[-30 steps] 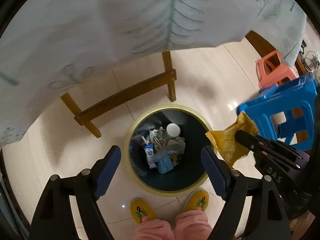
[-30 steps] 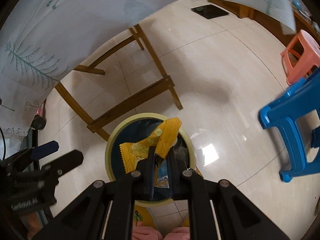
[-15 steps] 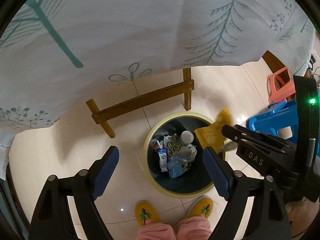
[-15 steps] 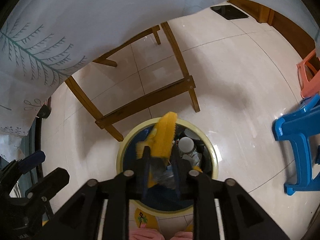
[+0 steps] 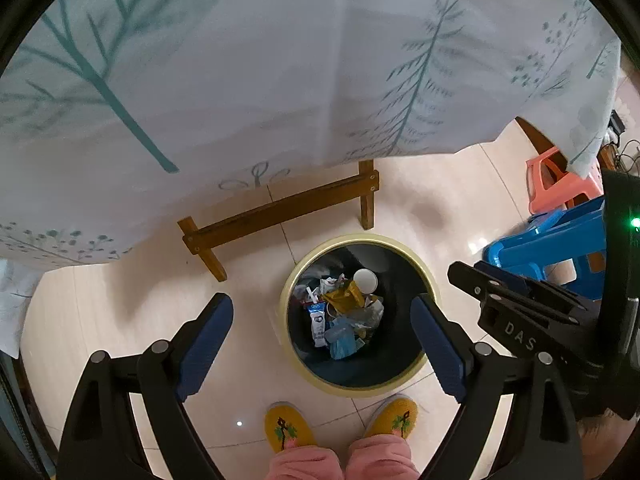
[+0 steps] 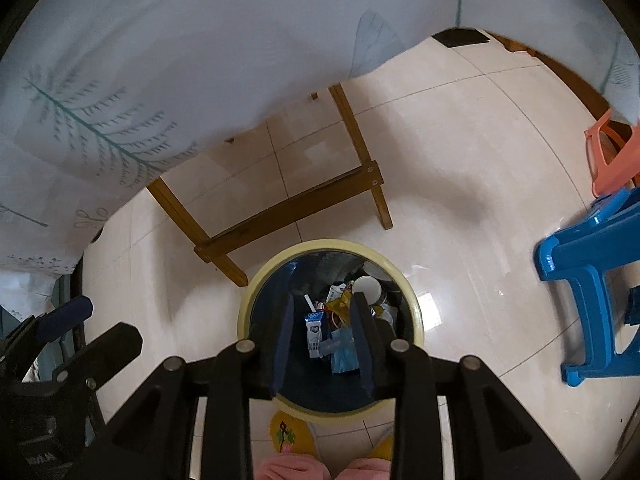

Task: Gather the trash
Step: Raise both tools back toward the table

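A round bin with a pale yellow rim (image 5: 430,280) (image 6: 412,296) stands on the tiled floor below both grippers. Inside it lie a yellow wrapper (image 5: 344,298) (image 6: 338,306), a white cup (image 5: 365,280) (image 6: 368,288), a small milk carton (image 5: 318,326) (image 6: 314,334) and blue plastic. My left gripper (image 5: 322,334) hangs wide open above the bin, its jaws opening further, nothing between them. My right gripper (image 6: 322,338) is also over the bin, its jaws opening and empty. It shows at the right of the left wrist view (image 5: 520,296).
A white tablecloth with green tree prints (image 5: 280,80) (image 6: 160,80) hangs over a wooden table frame (image 5: 280,212) (image 6: 288,216) behind the bin. A blue stool (image 5: 552,248) (image 6: 592,280) and an orange stool (image 5: 560,184) (image 6: 612,156) stand right. A person's yellow slippers (image 5: 288,426) sit below the bin.
My right gripper has opened and the yellow wrapper it held has dropped into the bin. Both grippers have risen a little, so the bin looks smaller.
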### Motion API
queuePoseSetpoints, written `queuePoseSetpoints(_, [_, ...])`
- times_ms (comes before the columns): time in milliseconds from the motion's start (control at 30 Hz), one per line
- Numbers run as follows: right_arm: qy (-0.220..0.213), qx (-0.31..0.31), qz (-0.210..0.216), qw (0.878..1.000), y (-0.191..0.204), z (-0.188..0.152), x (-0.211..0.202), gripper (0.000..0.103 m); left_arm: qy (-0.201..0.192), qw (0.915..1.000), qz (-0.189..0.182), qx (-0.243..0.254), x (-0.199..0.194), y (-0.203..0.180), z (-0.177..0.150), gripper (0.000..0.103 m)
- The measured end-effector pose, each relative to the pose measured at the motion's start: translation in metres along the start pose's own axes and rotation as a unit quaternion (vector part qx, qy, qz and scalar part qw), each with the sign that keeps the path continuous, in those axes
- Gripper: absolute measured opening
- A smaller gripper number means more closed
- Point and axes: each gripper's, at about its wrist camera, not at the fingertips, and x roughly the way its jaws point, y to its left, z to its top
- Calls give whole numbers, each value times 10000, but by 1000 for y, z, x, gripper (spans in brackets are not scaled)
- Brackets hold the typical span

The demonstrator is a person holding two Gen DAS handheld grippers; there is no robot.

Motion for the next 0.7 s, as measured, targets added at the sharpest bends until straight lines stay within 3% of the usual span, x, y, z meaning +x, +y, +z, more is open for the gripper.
queuePoseSetpoints(267, [-54, 163, 48, 9998, 6, -3, -61, 30, -39, 9999, -136, 58, -60, -7, 9, 89])
queuePoseSetpoints(700, [-568, 114, 204, 9981, 59, 29, -216, 30, -607, 9962, -549, 305, -225, -7, 49, 89])
